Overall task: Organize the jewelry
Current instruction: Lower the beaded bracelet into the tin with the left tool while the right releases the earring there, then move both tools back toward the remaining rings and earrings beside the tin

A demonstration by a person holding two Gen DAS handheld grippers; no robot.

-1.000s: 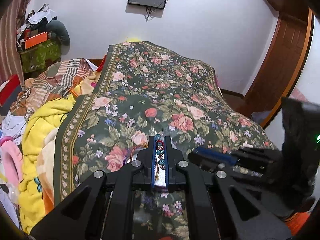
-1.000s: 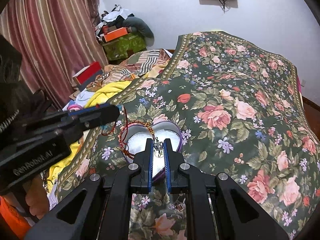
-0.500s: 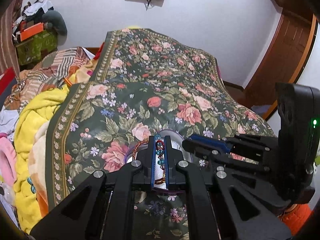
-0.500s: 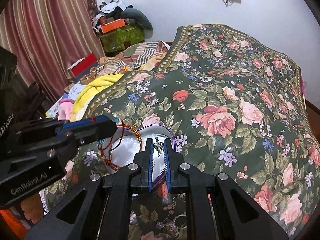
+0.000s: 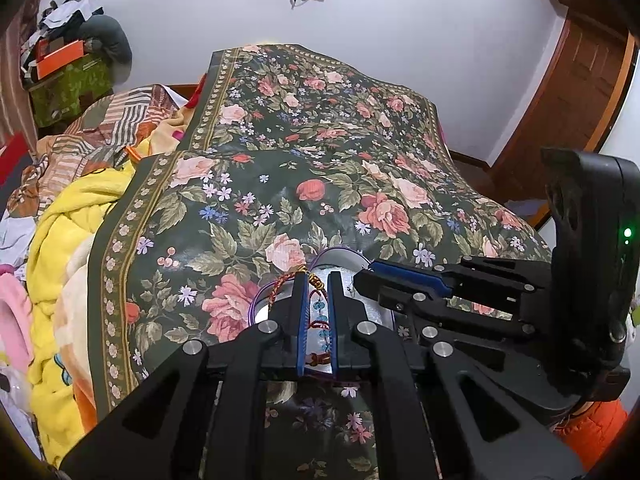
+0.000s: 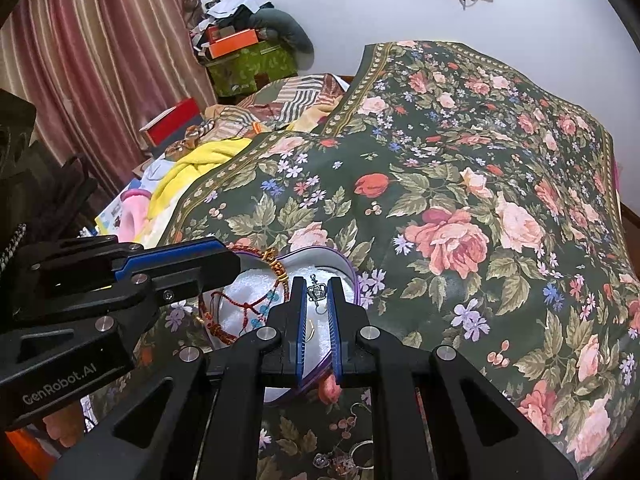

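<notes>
The left gripper (image 5: 317, 286) is pinching a red braided cord bracelet with turquoise beads (image 6: 240, 312), dangling it over the heart-shaped, purple-rimmed box with white lining (image 6: 344, 268) so it drops inside. The right gripper (image 6: 317, 292) is clamping a small silver charm (image 6: 316, 292) (barely visible from the left wrist). Only the right view is showing the bracelet's loops touching the lining.
</notes>
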